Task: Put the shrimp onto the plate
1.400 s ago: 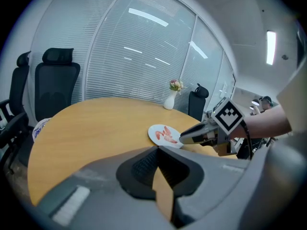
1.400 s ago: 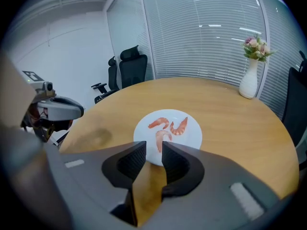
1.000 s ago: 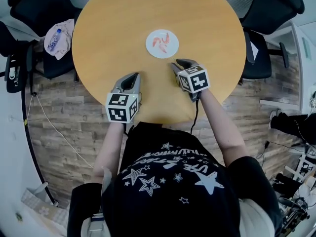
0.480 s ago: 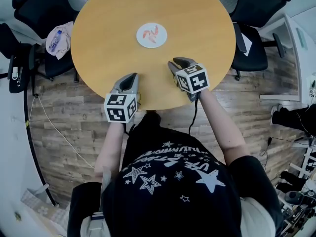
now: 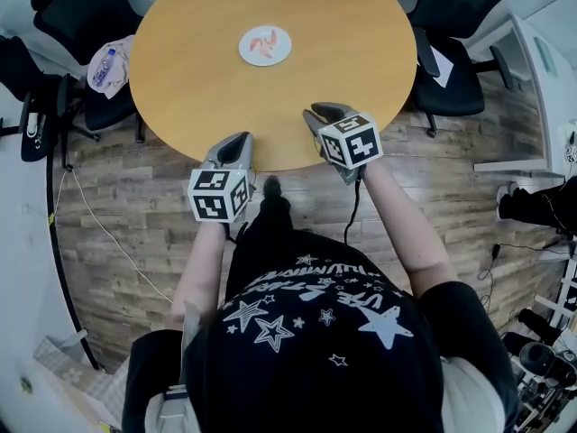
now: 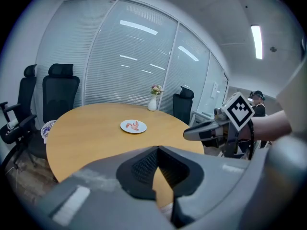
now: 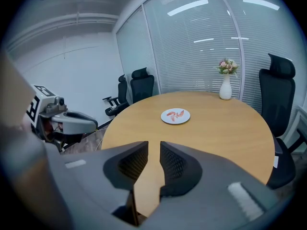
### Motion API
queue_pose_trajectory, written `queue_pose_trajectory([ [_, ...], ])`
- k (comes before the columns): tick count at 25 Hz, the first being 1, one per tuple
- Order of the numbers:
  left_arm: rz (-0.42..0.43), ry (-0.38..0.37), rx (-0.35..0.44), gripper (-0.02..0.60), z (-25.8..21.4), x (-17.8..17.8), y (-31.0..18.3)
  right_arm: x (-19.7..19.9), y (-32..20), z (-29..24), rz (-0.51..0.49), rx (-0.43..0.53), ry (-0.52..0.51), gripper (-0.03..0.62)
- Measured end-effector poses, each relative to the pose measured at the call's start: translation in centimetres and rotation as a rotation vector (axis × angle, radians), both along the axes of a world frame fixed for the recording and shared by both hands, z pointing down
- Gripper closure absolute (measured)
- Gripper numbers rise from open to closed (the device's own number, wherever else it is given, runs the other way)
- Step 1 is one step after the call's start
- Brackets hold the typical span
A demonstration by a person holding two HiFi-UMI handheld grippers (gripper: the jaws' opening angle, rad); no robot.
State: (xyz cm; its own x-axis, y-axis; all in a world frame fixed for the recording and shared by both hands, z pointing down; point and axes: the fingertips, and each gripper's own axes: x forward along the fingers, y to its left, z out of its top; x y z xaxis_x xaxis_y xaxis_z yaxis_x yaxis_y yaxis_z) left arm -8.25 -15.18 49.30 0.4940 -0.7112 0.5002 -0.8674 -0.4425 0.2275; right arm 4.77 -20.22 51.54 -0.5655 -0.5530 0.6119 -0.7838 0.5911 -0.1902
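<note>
Pink shrimp (image 5: 263, 43) lie on a small white plate (image 5: 281, 54) in the middle of the round wooden table (image 5: 361, 52). Both grippers hover at the table's near edge, well short of the plate. My left gripper (image 5: 236, 142) is shut with nothing in it; in its own view the pads (image 6: 144, 164) meet at the tip. My right gripper (image 5: 317, 114) has a narrow gap between its pads (image 7: 173, 164); its jaws are closing and nothing is between them. The plate (image 7: 167, 118) with shrimp (image 7: 178, 114) lies far ahead of them.
Black office chairs (image 5: 451, 61) ring the table. One chair at the left holds a cloth and a bottle (image 5: 101, 69). A white vase with flowers (image 7: 225, 86) stands at the table's far side. A cable (image 5: 90, 215) runs over the wooden floor.
The person has stepped back: the table and plate have slid up and away in the head view. Both grippers have gone from over the tabletop to its near edge.
</note>
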Motion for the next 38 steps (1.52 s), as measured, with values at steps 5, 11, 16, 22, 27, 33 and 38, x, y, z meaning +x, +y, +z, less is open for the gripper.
queue_pose_trajectory([
  [5,-0.003,-0.006,0.009,0.58,-0.4,1.4,3.6,1.0,3.5,-0.5,-0.017,0.013,-0.016,0.536],
  [11,-0.011,-0.008,0.023,0.58,-1.1,2.2,7.8,1.9,7.7,-1.5,-0.014,0.028,-0.054,0.548],
  [16,-0.018,-0.008,0.039,0.58,-1.6,2.9,11.1,2.9,11.0,-2.4,0.001,0.052,-0.061,0.586],
  [22,-0.017,-0.009,0.061,0.58,-2.3,4.2,14.5,4.6,14.0,-3.0,0.032,0.08,-0.067,0.592],
  [27,-0.028,-0.009,0.082,0.58,-3.0,4.3,16.4,4.8,15.5,-3.8,0.051,0.107,-0.099,0.592],
  [33,-0.033,-0.008,0.103,0.58,-3.8,4.2,17.8,5.2,16.4,-5.5,0.075,0.174,-0.094,0.592],
  [38,-0.045,-0.003,0.114,0.58,-4.1,3.9,18.0,5.3,17.1,-5.6,0.064,0.166,-0.088,0.594],
])
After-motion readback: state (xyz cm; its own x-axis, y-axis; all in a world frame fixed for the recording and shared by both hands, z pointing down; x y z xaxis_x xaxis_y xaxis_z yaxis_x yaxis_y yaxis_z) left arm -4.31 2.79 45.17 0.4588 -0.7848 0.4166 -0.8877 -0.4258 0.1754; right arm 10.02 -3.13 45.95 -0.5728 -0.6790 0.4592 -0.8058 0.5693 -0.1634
